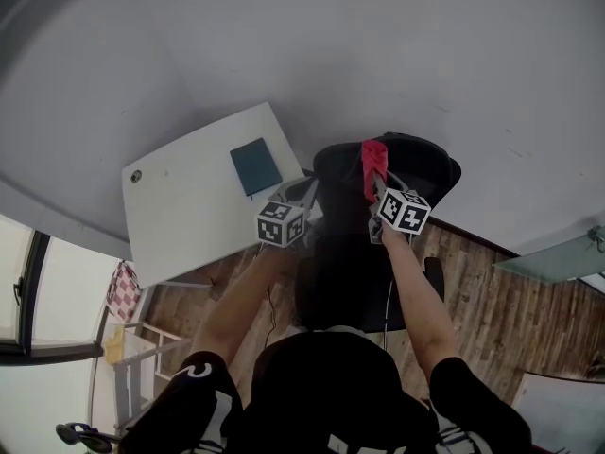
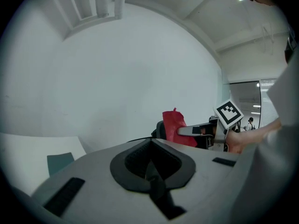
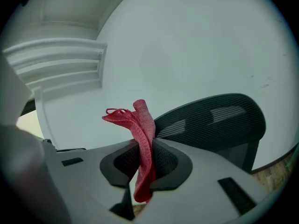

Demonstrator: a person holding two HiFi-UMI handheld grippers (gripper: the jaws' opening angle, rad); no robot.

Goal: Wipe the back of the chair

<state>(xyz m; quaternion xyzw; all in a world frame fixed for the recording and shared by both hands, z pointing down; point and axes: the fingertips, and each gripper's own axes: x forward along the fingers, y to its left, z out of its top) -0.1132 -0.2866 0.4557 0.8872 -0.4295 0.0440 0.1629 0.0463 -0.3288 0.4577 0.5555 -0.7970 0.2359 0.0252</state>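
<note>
The black mesh office chair (image 1: 416, 164) stands in front of me by the wall; its curved back (image 3: 215, 120) fills the right of the right gripper view. My right gripper (image 1: 376, 195) is shut on a red cloth (image 1: 373, 166), held at the top of the chair back. In the right gripper view the cloth (image 3: 141, 139) sticks up and hangs down between the jaws of that gripper (image 3: 145, 161). My left gripper (image 1: 301, 197) hovers just left of the chair, shut with nothing in it (image 2: 150, 161). From there the red cloth (image 2: 175, 125) and the right gripper (image 2: 198, 130) show ahead.
A white desk (image 1: 180, 216) stands to the left of the chair with a dark teal notebook (image 1: 255, 165) on it. The floor (image 1: 492, 291) is wood. A checked cloth (image 1: 123, 289) hangs at lower left, and a glass-topped surface (image 1: 558, 253) lies to the right.
</note>
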